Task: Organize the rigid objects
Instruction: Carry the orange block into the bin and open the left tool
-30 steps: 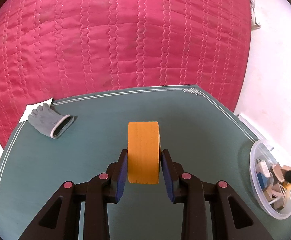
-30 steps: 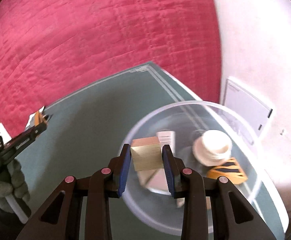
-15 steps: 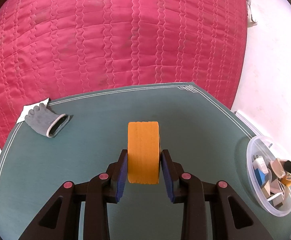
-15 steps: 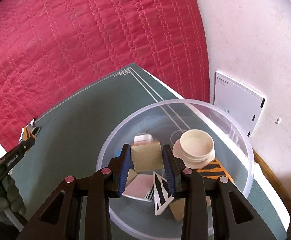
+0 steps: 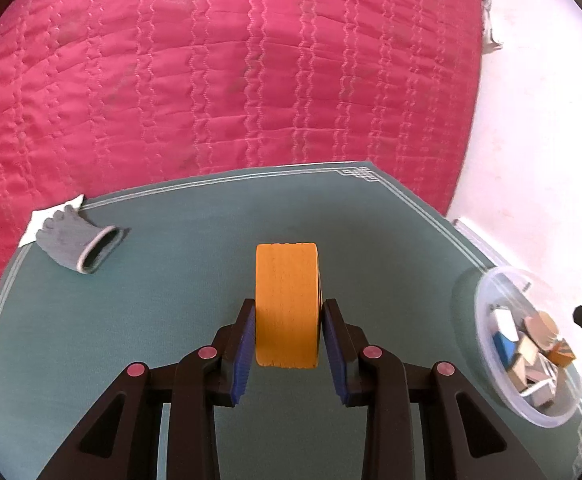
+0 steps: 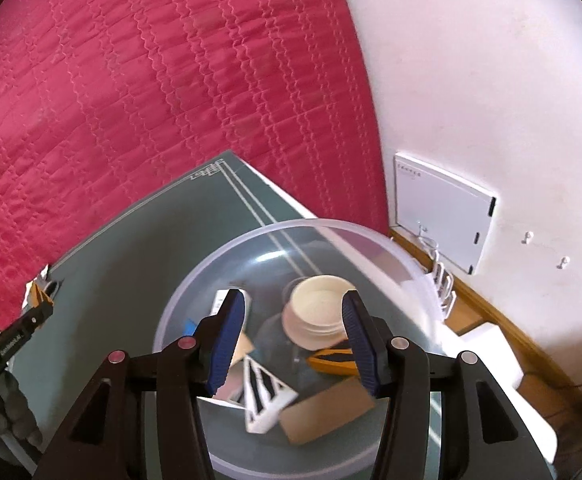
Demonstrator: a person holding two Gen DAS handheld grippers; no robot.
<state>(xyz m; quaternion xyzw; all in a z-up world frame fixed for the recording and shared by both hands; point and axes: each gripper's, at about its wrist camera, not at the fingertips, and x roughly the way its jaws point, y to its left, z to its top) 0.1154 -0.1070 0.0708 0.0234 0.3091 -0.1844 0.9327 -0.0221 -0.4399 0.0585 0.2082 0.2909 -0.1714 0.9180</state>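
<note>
Left gripper (image 5: 287,344) clamped on flat sides of stiff, probably light orange block (image 5: 286,304); right gripper (image 6: 293,336) wide open, empty, over clear bowl (image 6: 371,240).

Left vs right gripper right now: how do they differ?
The left gripper is shut on an orange block, while the right gripper is open with nothing between its jaws. The left one is over bare green mat, with the clear bowl off to its side; the right one is directly over that bowl, above the blocks in it. Both share black arms and blue pads.
</note>
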